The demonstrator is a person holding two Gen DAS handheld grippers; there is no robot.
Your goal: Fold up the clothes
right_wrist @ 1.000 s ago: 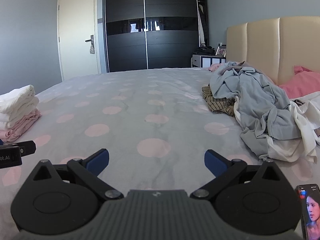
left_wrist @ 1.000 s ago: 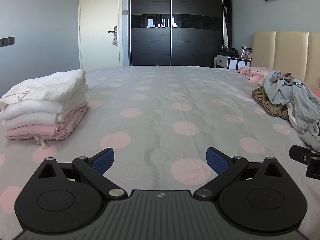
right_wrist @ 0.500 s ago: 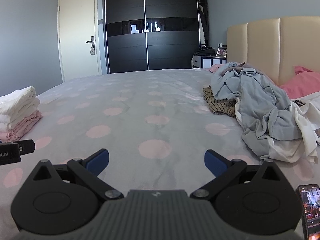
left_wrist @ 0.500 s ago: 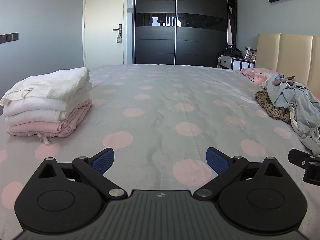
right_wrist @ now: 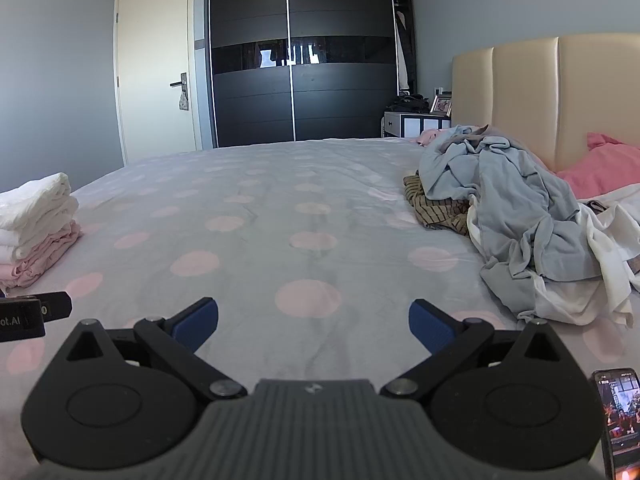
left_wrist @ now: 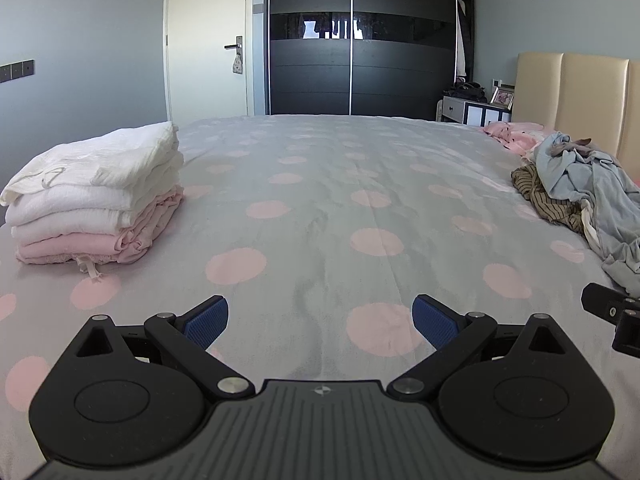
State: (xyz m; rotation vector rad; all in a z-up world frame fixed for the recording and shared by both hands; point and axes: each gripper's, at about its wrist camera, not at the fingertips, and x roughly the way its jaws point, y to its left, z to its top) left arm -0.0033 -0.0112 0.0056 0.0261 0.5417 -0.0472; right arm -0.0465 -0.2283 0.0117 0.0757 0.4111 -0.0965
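Note:
A stack of folded white and pink clothes (left_wrist: 96, 196) (right_wrist: 36, 232) lies on the left of the bed. On the right, by the headboard, a heap of unfolded clothes (right_wrist: 516, 216) (left_wrist: 588, 196) has a grey-blue garment on top, with a brown striped piece and white fabric under it. My left gripper (left_wrist: 320, 322) hovers open over the spotted sheet with nothing between its blue pads. My right gripper (right_wrist: 314, 326) is open too and empty, left of and short of the heap. Each gripper's black tip shows at the edge of the other's view.
The bed's grey sheet with pink dots (left_wrist: 320, 208) stretches ahead to a black wardrobe (left_wrist: 360, 40) and a door (left_wrist: 208, 40). A beige headboard (right_wrist: 540, 96), a pink pillow (right_wrist: 600, 164) and a nightstand (right_wrist: 416, 124) are on the right. A phone (right_wrist: 618, 420) lies at bottom right.
Both grippers have stayed open. The left view has turned slightly left and come nearer to the folded stack. The right view has barely shifted.

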